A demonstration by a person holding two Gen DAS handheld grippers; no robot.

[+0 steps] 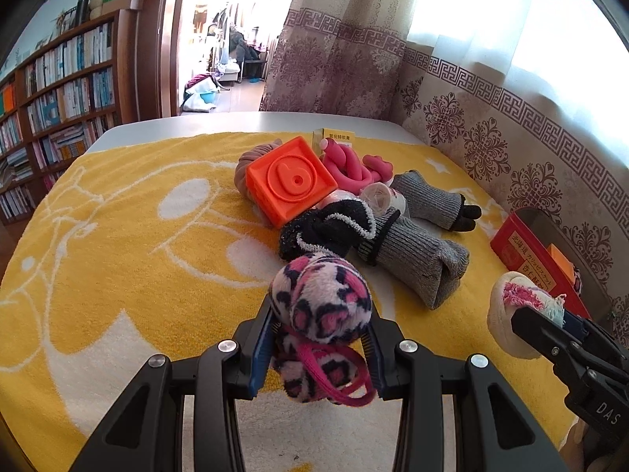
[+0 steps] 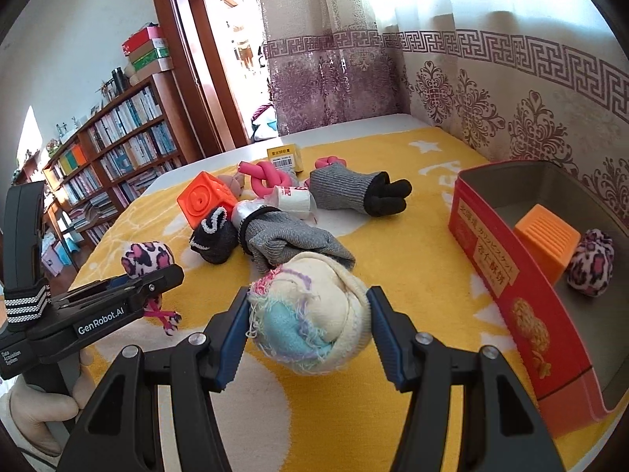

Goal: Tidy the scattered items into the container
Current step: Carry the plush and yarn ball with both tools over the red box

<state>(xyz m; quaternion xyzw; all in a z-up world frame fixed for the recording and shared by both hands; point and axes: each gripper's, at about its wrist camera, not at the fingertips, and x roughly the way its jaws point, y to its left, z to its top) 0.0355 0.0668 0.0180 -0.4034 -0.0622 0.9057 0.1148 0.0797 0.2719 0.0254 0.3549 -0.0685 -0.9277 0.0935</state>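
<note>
Tongs are both gripping: left tongs (image 1: 320, 338) clamping the leopard plush (image 1: 322, 303), right tongs (image 2: 308, 334) squeezing the cream sock ball (image 2: 314, 314). Red tin (image 2: 511, 287) is sitting right of them; carrying each clear over its rim before releasing seems wisest

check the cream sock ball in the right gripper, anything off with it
Yes. The cream sock ball in the right gripper has a frayed, loose-threaded edge. The pads grip it at both sides.
</note>
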